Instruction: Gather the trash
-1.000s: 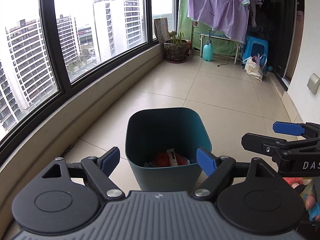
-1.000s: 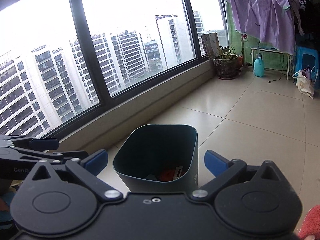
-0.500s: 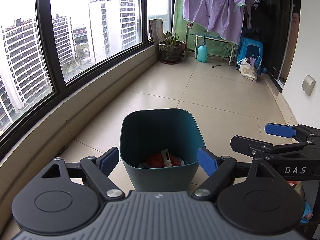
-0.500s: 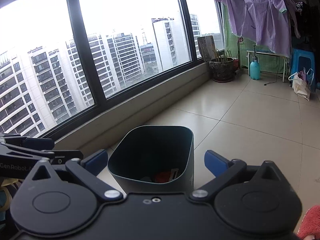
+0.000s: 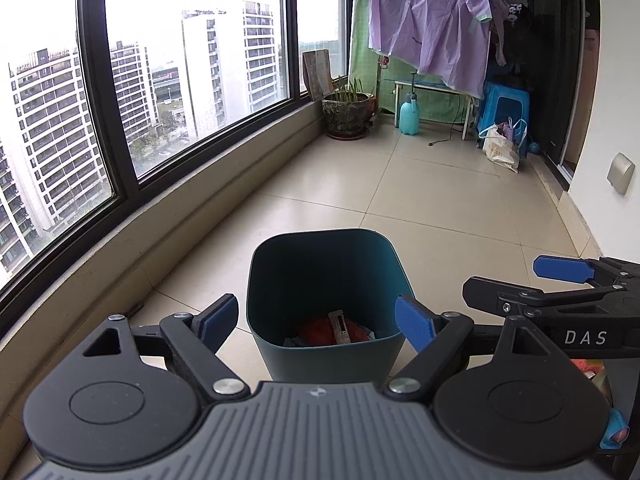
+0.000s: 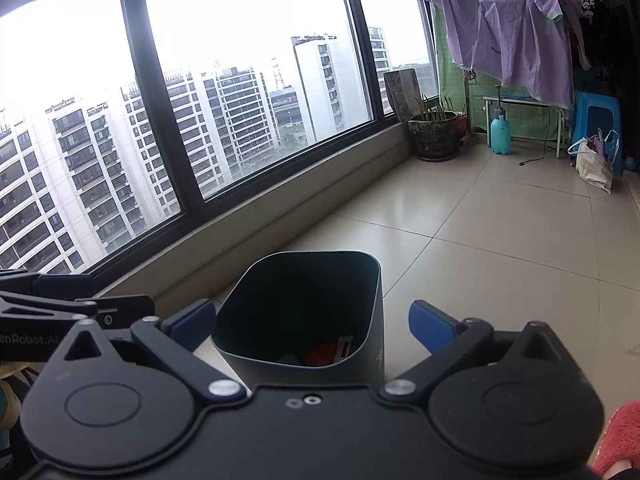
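Both pairs of blue-padded fingers are spread wide and hold nothing. The left gripper (image 5: 316, 322) and the right gripper (image 6: 312, 326) hang side by side, each with the teal bin (image 5: 324, 276) showing in the gap between its fingers, a little beyond the tips and not touched by them. Down in the bin lies the trash (image 5: 332, 330): something orange-red with a small white strip on top of it and a few pale scraps beside it.

The bin stands upright on the tiled floor (image 5: 432, 200), near the low wall under the big window (image 6: 248, 92). At the far end of the balcony a potted plant (image 5: 346, 114) sits in the corner by the glass, a light blue spray bottle (image 5: 409, 116) just beside it, and a purple garment (image 5: 432, 20) hangs above. A blue stool (image 5: 506, 106) and a white bag (image 5: 500, 150) stand further right.
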The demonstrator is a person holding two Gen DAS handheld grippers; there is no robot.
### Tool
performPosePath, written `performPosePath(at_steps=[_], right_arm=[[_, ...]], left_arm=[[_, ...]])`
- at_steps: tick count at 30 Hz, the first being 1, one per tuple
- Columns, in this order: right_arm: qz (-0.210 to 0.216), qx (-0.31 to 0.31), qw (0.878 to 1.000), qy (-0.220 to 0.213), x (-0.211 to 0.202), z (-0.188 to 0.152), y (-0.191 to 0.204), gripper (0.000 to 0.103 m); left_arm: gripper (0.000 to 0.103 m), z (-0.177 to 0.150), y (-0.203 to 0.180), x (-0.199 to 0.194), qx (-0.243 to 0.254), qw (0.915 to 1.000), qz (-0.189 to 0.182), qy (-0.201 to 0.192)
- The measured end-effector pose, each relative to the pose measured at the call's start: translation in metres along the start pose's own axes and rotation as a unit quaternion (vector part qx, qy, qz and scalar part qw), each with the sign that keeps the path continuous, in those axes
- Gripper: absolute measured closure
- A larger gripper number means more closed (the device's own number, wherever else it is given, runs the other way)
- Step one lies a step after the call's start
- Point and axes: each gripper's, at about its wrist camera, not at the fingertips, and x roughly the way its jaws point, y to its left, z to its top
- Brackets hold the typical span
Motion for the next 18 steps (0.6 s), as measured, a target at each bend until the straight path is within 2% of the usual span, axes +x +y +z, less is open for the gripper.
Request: performPosePath(at_steps=[11,18], right_arm=[[-0.007,-0.002,1.000,0.002,0.0002,-0.0015,0.0041,0.000],[-0.010,-0.003,1.000,0.006,0.0032,-0.0019,0.0091,0.000]], left_arm=[[0.017,0.0005,0.0016,0.0024,0.000,1.0000,0.000,0.002],[0.017,0.0034,0.0038,0.0081,-0.009,0.9998,-0.004,0.018]])
